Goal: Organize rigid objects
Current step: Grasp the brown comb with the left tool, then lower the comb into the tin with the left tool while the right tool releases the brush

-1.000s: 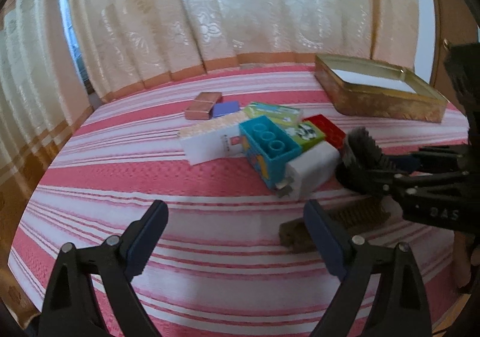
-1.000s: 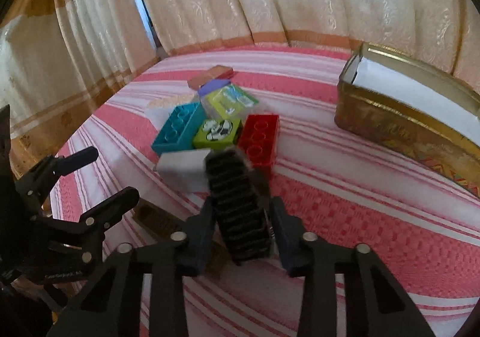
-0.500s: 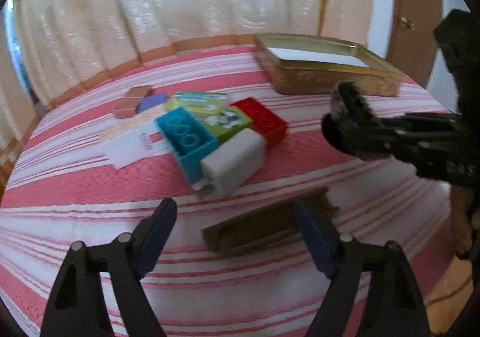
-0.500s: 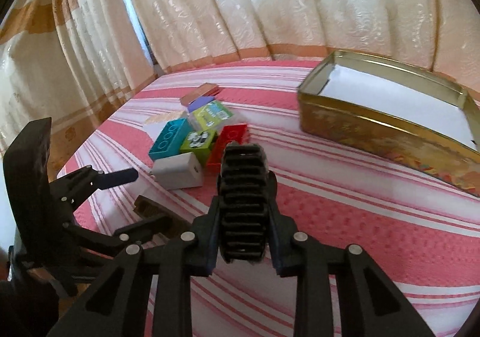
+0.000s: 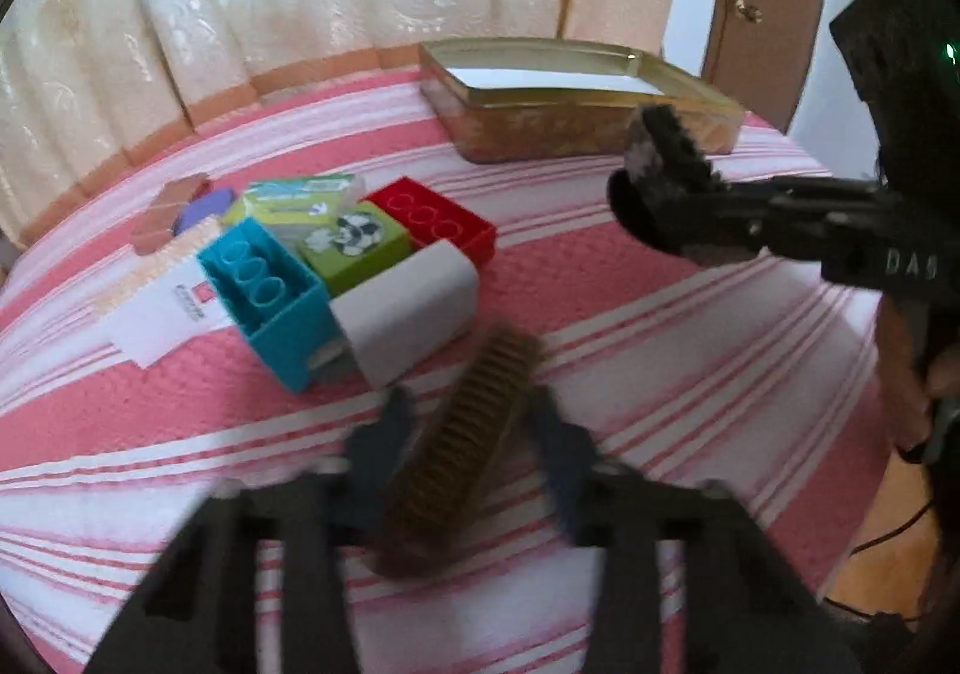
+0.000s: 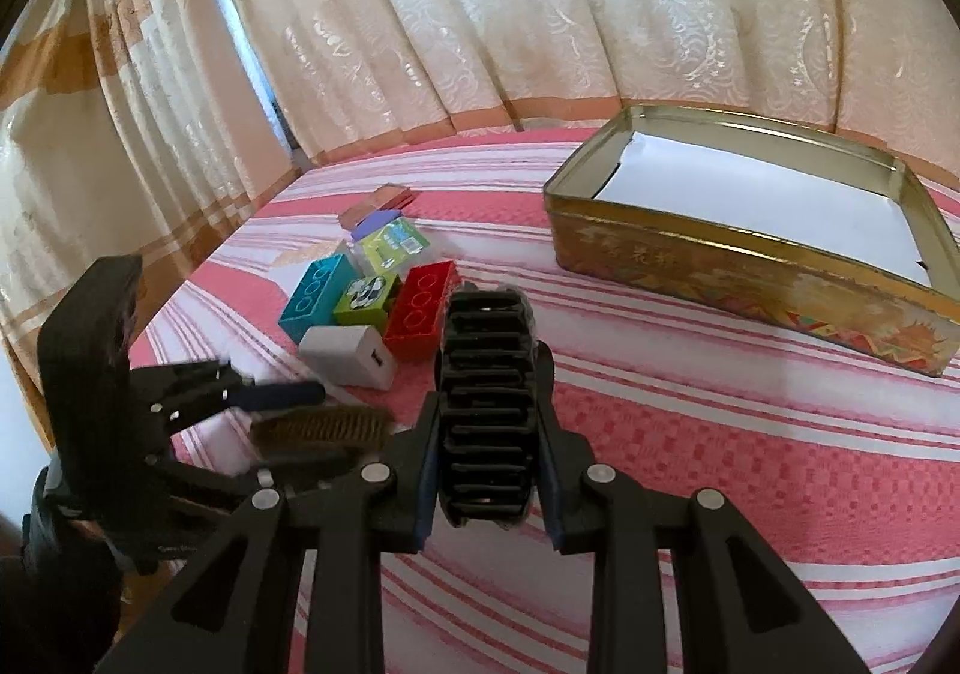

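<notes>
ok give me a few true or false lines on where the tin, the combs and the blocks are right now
1. The right gripper is shut on the black comb. True.
2. The brown comb lies inside the gold tin. False: it lies on the striped cloth, between the fingers of the left gripper.
3. The red block sits beside the green block. True.
4. The gold tin already holds toy blocks. False: only a white sheet shows inside it.
5. The white charger stands apart from the blocks, next to the tin. False: it rests against the blue block, away from the tin.
</notes>
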Available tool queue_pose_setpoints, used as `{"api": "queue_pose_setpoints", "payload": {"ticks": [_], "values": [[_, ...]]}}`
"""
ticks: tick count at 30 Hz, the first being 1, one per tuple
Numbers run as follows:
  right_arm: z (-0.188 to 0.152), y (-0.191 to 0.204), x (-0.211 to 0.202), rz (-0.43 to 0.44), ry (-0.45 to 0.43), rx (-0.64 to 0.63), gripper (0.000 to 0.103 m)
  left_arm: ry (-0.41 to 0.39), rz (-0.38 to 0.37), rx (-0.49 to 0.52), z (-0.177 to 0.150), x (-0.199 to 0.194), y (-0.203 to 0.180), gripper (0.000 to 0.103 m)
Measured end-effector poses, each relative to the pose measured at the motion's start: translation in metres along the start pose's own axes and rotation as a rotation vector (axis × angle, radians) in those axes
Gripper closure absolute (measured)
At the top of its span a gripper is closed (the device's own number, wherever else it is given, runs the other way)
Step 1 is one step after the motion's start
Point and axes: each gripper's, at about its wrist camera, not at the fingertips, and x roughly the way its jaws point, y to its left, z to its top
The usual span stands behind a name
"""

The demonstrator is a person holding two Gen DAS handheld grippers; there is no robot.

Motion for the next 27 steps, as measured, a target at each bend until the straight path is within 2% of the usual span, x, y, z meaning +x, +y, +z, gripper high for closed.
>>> {"api": "queue_pose_setpoints", "payload": {"ticks": [1,4,7,9,14,20,27], "values": [[0.001,-0.001,0.000,-0.001,-0.002,0.007,0.073,0.000,-0.005,0.003,-0.001,0.000,-0.003,0.079],[0.002,-0.006,-0.001,-0.003,-0.013,0.028,0.073,-0.001,-0.013,0.009,-0.005,-0.004,-0.010,0.079],[0.001,-0.007,-0.004,-0.006,-0.025,0.032,0.073,-0.002,-0.046,-0.031,-0.007,-0.008,-0.007,0.080],[0.000,-0.007,-0.006,-0.014,-0.033,0.029,0.073,-0.019,-0.080,-0.051,-0.008,-0.012,-0.004,0.080],[0.001,-0.016,-0.014,-0.018,-0.069,0.058,0.073,-0.083,-0.083,-0.064,-0.004,-0.027,-0.005,0.080],[0.015,-0.026,-0.038,-0.072,-0.166,0.077,0.073,-0.187,-0.081,-0.070,0.027,-0.045,-0.010,0.080],[0.049,-0.064,-0.068,-0.234,-0.305,0.148,0.073,-0.292,-0.096,-0.035,0.087,-0.043,-0.026,0.080]]}}
